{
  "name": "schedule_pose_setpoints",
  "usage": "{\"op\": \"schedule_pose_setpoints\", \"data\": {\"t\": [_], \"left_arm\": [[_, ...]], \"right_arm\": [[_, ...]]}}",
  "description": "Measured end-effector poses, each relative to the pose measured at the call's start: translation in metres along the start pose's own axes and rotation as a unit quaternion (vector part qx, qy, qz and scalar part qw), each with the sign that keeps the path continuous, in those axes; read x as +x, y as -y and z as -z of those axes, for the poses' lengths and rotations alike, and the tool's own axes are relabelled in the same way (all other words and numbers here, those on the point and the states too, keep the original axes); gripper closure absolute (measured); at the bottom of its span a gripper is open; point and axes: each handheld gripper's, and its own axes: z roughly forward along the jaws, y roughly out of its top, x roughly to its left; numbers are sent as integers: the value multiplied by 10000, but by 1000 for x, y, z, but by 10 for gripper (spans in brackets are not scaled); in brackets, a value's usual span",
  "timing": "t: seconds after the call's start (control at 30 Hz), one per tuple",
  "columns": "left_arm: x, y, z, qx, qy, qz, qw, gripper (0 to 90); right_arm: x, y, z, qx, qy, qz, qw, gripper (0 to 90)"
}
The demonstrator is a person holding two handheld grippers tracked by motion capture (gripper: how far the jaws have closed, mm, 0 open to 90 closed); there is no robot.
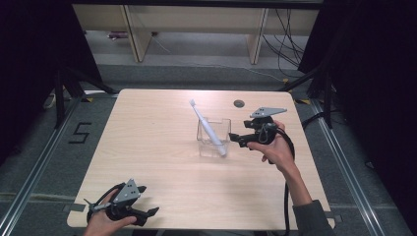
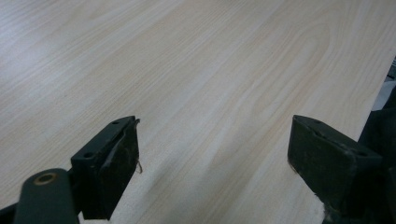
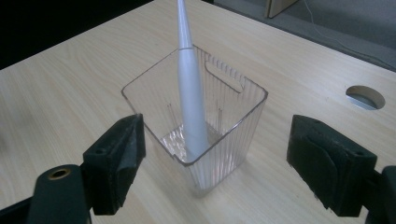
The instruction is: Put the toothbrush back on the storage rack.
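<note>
A white electric toothbrush [image 1: 206, 127] leans inside a clear ribbed plastic cup [image 1: 222, 126] right of the table's middle, its brush head pointing up and to the far left. My right gripper [image 1: 236, 140] hovers just right of the cup, open, jaws aimed at it. In the right gripper view the toothbrush [image 3: 190, 88] stands in the cup [image 3: 233, 135], which sits ahead of and between the spread jaws of my right gripper [image 3: 217, 135] without touching them. My left gripper [image 1: 149, 200] rests open at the front left of the table; its view has my left gripper [image 2: 212, 140] over bare wood.
The light wooden table [image 1: 147, 128] has a round cable hole [image 1: 239, 103] at the far right, which is also in the right gripper view [image 3: 365, 96]. Beyond the table stand wooden furniture legs [image 1: 140, 39] and floor cables [image 1: 287, 44]. Black curtains flank both sides.
</note>
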Motion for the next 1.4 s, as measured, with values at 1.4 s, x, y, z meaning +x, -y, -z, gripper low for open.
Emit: {"op": "schedule_pose_setpoints", "data": {"t": [1.4], "left_arm": [[0, 0, 0, -3, 2, 14, 10000, 160]], "right_arm": [[4, 46, 18, 71, 128, -120, 9998, 197]]}}
